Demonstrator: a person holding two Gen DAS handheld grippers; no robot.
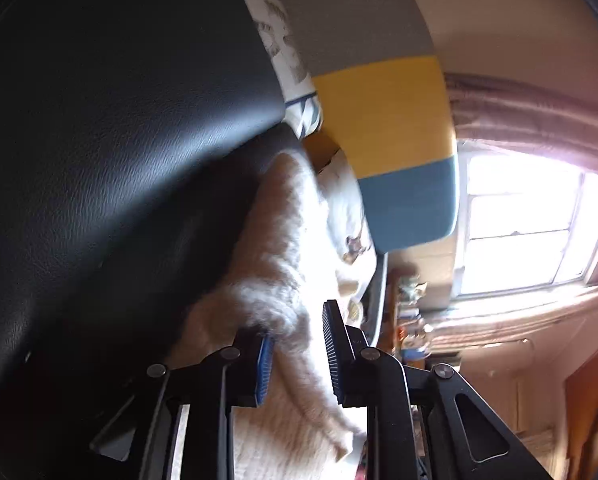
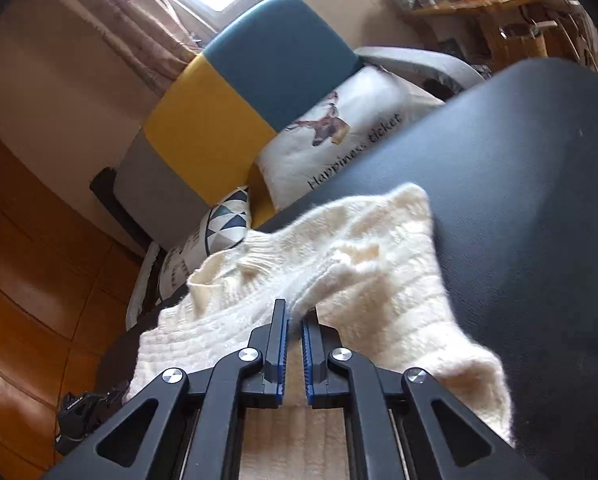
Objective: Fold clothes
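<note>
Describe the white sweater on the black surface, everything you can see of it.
The sweater is a cream-white, fuzzy knit with ribbed bands and cable-like texture. It lies crumpled and partly bunched on the black leather-look surface, one edge near the cushions. The right gripper has its jaws shut on a raised fold of it. In the left wrist view the sweater runs between the jaws of the left gripper; whether they press it is unclear.

My window [image 1: 527, 220] backlights both views and blows out to white glare. Fisheye bending warps the edges. Motion blur softens my left view.
</note>
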